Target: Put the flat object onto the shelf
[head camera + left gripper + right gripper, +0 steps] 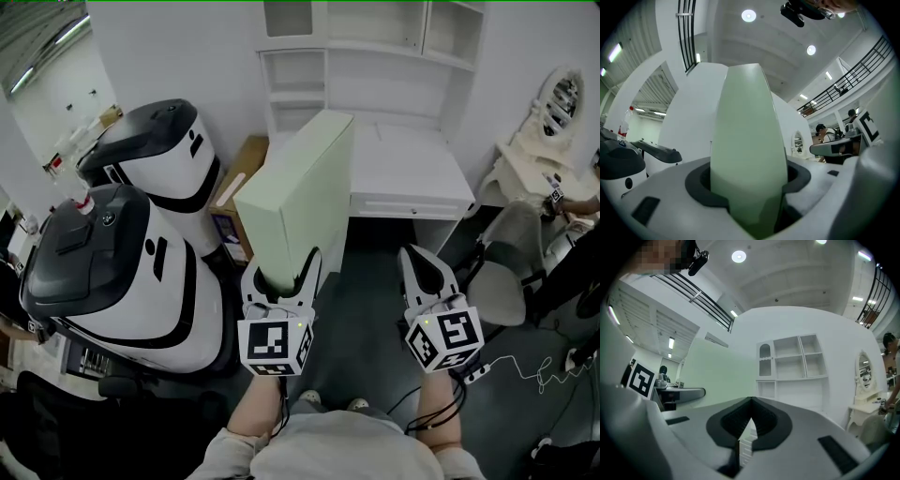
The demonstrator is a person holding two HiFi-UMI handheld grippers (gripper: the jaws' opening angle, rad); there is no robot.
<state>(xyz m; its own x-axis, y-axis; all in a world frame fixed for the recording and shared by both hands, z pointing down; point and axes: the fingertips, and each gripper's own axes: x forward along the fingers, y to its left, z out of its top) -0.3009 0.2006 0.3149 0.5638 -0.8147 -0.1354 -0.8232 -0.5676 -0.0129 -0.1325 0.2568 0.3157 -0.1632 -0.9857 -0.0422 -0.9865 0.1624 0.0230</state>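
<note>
In the head view, the left hand-held gripper (281, 272) sits at lower centre. Its two jaws are clamped on the lower end of the flat object (302, 192), a pale green panel. The panel rises from the jaws toward the upper centre of the frame, tilted and standing on its narrow edge. Its top corner lies in front of the near left edge of the white table (412, 164). The shelf (375, 47), a white unit of open compartments, stands on the back of that table at the top of the frame, well apart from the panel. The right hand-held gripper (418, 255) is at lower right, beside the left one and clear of the panel. Its jaws are brought together with nothing in them. Two white-and-black machines (141, 253) fill the left side, and a grey chair (506, 272) stands at the right.

In the left gripper view, the flat object fills the centre, seen edge-on. It stands upright between the two jaws, and the dark pads press on it from both sides.

In the right gripper view, the jaws meet at their tips at lower centre and hold nothing. The pale green face of the flat object spreads across the left half of the frame. The shelf shows at centre right, beyond the jaws. An oval mirror (865, 372) stands at the far right.
</note>
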